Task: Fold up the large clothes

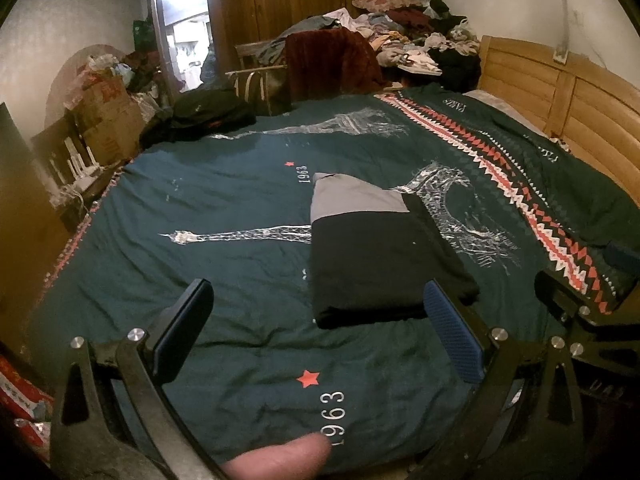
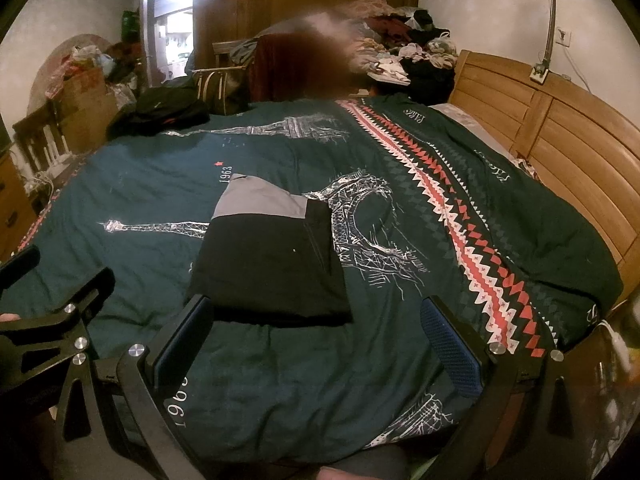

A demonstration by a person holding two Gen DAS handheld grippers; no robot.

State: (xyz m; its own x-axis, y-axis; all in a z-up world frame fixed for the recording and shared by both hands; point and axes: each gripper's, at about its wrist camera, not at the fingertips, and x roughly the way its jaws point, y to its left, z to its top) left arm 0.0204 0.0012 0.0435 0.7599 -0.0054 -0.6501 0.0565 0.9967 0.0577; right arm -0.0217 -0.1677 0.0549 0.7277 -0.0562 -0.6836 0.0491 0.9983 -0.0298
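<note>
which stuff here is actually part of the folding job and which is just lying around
Part of the job:
folded black and grey garment on the bedspread
left gripper, open, holding nothing
right gripper, open, holding nothing

Just lying about:
black bag at the bed's far edge
clothes pile
cardboard boxes
wooden headboard

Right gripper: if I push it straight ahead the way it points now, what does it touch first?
Probably the folded black and grey garment, near its close edge. The right gripper is open and empty above the teal Eiffel Tower duvet; if it is angled downward, the duvet comes first. Depth is unclear.
</note>
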